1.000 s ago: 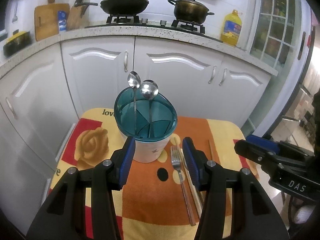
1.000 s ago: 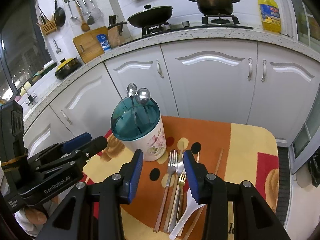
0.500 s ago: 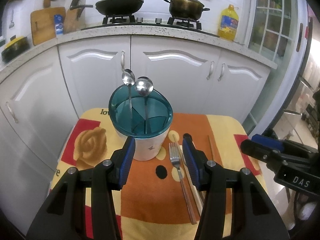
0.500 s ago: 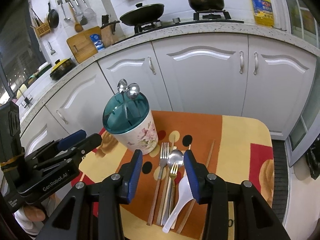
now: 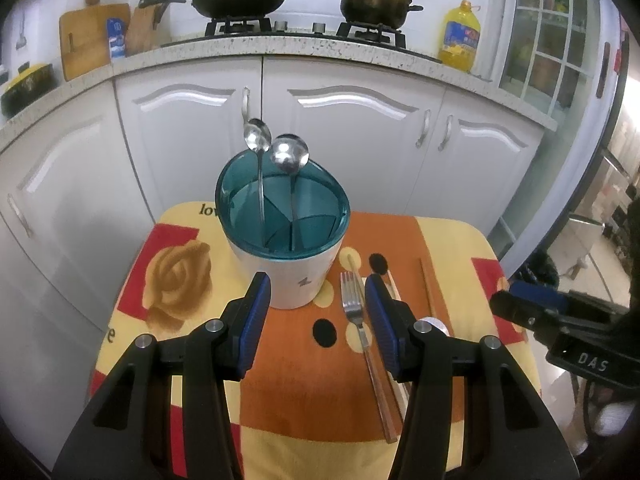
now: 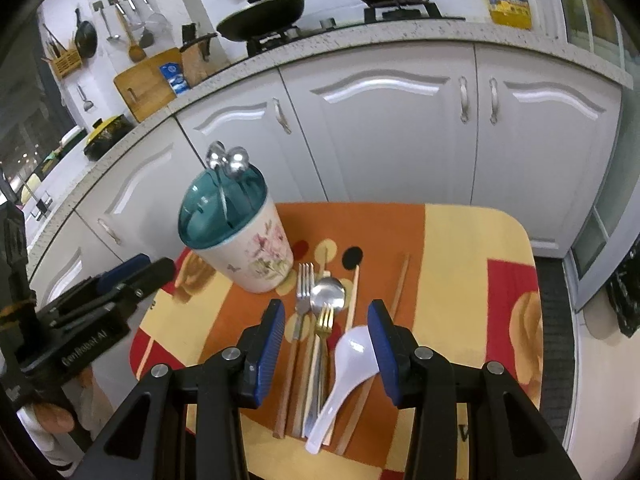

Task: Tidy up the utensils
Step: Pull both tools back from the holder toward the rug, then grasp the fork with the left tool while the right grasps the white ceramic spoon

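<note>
Right claw (image 6: 326, 322) agape above utensils (image 6: 320, 316) (nothing gripped).

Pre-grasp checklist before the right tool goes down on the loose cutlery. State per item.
1. Right tool open and empty: ok, nothing between the pads.
2. Right tool over the pile: ok, the white spoon, gold fork and steel spoon sit between its fingers in the right wrist view.
3. One item isolated for a clean pick: not ok, the pieces overlap and lie close together.
4. Holder upright with free slots: ok, two spoons stand in it and other sections look free.
5. Left tool clear of the pile: ok, open, empty, near the holder.
6. Chopsticks make a full pair: cannot tell.
</note>
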{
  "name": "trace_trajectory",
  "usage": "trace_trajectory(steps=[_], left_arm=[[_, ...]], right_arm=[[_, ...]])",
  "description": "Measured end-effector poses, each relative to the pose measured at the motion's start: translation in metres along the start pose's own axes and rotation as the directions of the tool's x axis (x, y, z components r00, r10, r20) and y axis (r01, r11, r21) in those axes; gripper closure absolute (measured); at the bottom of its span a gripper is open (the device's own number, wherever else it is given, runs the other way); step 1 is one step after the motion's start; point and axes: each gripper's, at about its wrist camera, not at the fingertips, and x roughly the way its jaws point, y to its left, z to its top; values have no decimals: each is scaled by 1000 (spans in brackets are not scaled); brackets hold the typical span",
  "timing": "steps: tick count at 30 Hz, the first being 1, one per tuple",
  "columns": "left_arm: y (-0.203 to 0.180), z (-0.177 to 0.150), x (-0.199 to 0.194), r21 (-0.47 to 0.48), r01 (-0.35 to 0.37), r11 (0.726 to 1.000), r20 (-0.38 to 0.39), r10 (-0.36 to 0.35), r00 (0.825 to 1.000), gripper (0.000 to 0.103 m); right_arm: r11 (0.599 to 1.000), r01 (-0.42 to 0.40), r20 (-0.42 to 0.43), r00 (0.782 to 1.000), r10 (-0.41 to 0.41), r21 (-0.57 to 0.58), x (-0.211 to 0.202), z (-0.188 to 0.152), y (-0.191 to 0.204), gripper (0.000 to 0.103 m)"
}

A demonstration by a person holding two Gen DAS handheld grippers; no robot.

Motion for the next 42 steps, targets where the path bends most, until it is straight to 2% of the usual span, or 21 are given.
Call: trace_trajectory(steps=[8,14,22,28,32,36,39,40,42], left_arm=[[14,-19,21,-42,62,997,-90,-66,994,55],[8,-34,40,-47,118,992,-158,-124,980,55],[3,-46,70,-109,173,979,-245,-195,950,55],[2,-48,91,-147,176,973,-275,-211,938,55],[-1,-45,105,-159,173,972,-282,-213,936,55],[-9,-43,123,-144,167,975,-311,-205,928,56],[-16,-44,136,-141,178,974,-346,-217,913,74],[-18,-46,141,-139,182,974,-365,-221,904,85],[-20,-48,142,-124,180,976,-358,-213,909,91]], right_arm=[[998,21,-110,994,-15,55,33,-31,-27,62],[996,-14,-165,986,29,93,54,-45,-39,62],[990,-31,-175,983,56,140,74,-48,-53,66],[987,-31,-187,981,60,155,92,-45,-65,70],[986,-56,-175,981,84,156,99,-42,-67,75],[985,-84,-174,979,110,150,105,-39,-67,90],[986,-94,-168,979,117,138,104,-40,-67,94],[986,-99,-163,979,121,137,102,-40,-67,94],[984,-109,-152,980,130,138,97,-38,-68,97]])
